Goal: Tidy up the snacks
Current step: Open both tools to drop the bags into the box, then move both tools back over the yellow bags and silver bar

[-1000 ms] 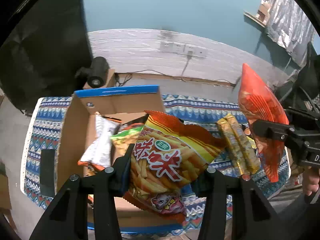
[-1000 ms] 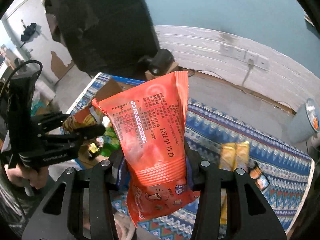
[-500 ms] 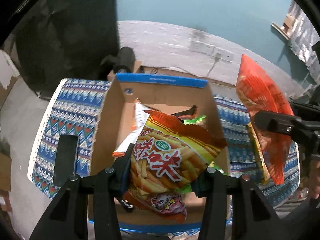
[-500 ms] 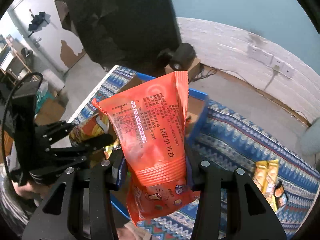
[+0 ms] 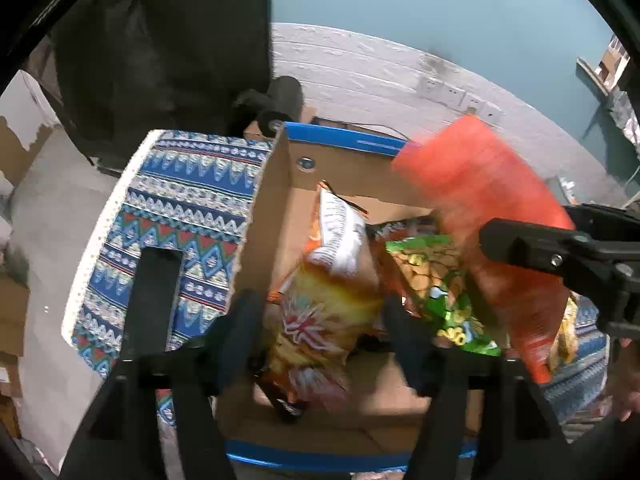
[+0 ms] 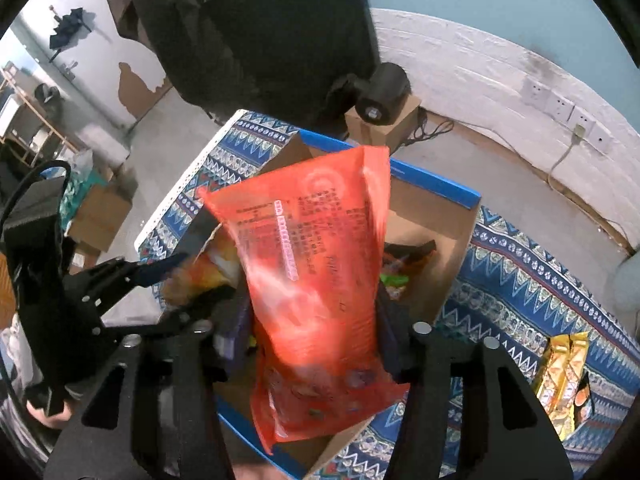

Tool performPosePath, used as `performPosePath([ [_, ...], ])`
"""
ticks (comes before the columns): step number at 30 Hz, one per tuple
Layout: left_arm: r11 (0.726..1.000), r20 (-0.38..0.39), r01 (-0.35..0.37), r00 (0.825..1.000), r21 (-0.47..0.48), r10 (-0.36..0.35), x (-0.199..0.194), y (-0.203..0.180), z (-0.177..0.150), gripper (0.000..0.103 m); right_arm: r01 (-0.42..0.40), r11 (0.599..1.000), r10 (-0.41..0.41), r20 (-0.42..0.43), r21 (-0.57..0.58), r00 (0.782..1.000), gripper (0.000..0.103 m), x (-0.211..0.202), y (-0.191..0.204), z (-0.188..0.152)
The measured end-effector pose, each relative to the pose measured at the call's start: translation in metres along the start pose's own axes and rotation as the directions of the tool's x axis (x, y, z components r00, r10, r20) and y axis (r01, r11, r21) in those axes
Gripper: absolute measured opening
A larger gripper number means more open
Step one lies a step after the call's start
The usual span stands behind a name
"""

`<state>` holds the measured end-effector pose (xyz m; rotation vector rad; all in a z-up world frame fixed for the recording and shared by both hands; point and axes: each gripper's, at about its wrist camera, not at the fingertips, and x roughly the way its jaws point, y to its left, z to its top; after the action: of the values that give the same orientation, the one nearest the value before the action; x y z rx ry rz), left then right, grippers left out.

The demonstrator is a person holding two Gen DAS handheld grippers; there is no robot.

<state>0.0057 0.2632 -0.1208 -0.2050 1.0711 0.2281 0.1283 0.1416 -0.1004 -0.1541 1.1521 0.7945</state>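
Snacks here are light, crinkly, slippery bags, best pinched at a flat seam. Right gripper (image 6: 316, 340) fingers are closed on the red bag (image 6: 312, 272) above the box (image 6: 436, 228); left gripper (image 5: 320, 320) fingers look parted around the yellow bag (image 5: 320, 320), blurred.

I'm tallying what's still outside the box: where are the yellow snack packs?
In the right wrist view, the yellow snack packs lie on the patterned tablecloth at lower right, outside the cardboard box and right of the right gripper.
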Motion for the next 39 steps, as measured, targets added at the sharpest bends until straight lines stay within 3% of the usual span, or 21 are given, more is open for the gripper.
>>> performPosePath([
  [3,1.000,0.010,-0.017,1.000,-0.002,0.017,-0.003,0.002,0.001,0.077,-0.009,1.000,0.009,0.011,0.001,1.000,0.069,-0.003,-0.002,0.000],
  [9,1.000,-0.001,0.020,1.000,-0.019,-0.020,-0.006,-0.003,0.004,0.077,0.012,1.000,-0.012,0.014,0.013,1.000,0.070,-0.012,-0.011,-0.006],
  [16,1.000,0.005,0.029,1.000,0.011,-0.029,-0.011,-0.022,0.005,0.077,0.087,0.996,-0.088,0.034,0.033,0.996,0.070,-0.031,-0.032,-0.018],
  [29,0.990,-0.029,0.077,0.997,0.122,-0.074,-0.013,-0.096,0.006,0.077,0.187,0.979,-0.192,0.046,0.086,0.980,0.070,-0.078,-0.079,-0.057],
  [39,0.968,-0.046,0.080,0.996,0.239,-0.071,-0.014,-0.165,-0.002,0.077,0.235,0.958,-0.246,0.052,0.162,0.968,0.070,-0.114,-0.122,-0.095],
])
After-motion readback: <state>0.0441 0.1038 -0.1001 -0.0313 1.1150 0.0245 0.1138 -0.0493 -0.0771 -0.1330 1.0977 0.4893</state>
